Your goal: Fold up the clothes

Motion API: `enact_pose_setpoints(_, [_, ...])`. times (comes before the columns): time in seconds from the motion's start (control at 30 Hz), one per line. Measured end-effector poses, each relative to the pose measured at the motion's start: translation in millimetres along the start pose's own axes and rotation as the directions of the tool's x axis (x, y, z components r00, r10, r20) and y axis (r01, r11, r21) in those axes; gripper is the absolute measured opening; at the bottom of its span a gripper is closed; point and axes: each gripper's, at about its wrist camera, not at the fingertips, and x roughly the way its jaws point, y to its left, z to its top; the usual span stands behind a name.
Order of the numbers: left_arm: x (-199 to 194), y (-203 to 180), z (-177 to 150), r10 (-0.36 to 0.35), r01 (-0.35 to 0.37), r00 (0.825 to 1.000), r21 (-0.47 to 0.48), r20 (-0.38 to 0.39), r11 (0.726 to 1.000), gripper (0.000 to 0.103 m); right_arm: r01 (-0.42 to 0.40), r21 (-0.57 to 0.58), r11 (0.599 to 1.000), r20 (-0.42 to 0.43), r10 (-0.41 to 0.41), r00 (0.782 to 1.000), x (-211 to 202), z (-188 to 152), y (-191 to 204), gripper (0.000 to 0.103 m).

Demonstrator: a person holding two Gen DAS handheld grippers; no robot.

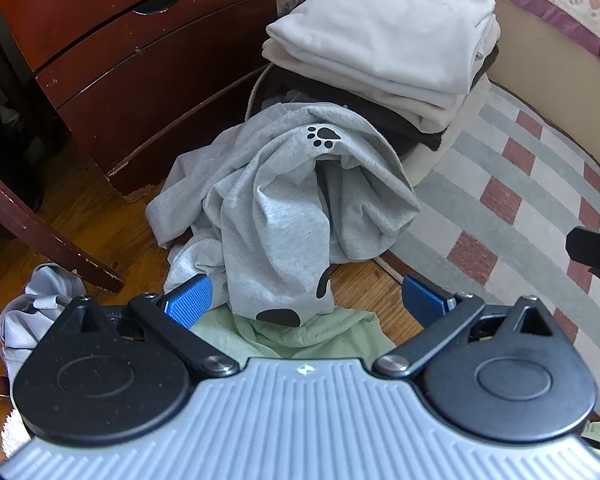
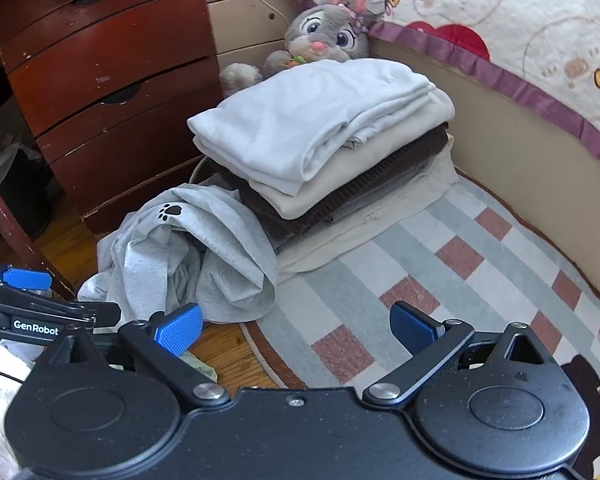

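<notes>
Wooden floor [image 1: 100, 208]: crumpled grey paw-print garment [image 1: 276, 200]; left gripper [image 1: 306, 300], right gripper [image 2: 296, 326] spread wide, empty.

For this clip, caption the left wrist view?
Open left gripper over crumpled grey paw-print garment, folded stack behind.

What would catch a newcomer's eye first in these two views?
A crumpled grey garment with black paw prints lies on the floor just ahead of the open left gripper. Behind it a neat stack of folded clothes sits on the checked rug, with a plush rabbit behind.
</notes>
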Motion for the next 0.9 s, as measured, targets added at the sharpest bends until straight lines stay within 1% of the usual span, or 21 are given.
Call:
enact_pose_setpoints(0.2, [0.4,4.2,-1.7,0.014,-0.014,1.000,0.004,0.001,1.000,0.103,-0.013,0.040,0.999,-0.012,0.013,1.000,0.0,4.5,-7.8,0.101])
enact_pose_setpoints(0.27, [-0.4,3.6,-2.1,0.020,-0.020,1.000,0.004,-0.002,1.000,0.103,0.003,0.006,1.000,0.008,-0.003,1.000,-5.6,0.6,-0.3,0.101])
enact_pose_setpoints(0.47, [0.1,4.7,-1.5,0.013,-0.013,1.000,0.002,-0.007,1.000,0.103,-0.020,0.020,1.000,0.012,0.020,1.000,-2.8,-2.6,-4.6,0.101])
enact_pose_setpoints(0.9, [2.4,7.8,-1.1,-0.004,0.004,1.000,-0.001,-0.019,1.000,0.103,-0.024,0.016,1.000,0.007,0.024,1.000,-1.6,-1.6,-3.0,0.101])
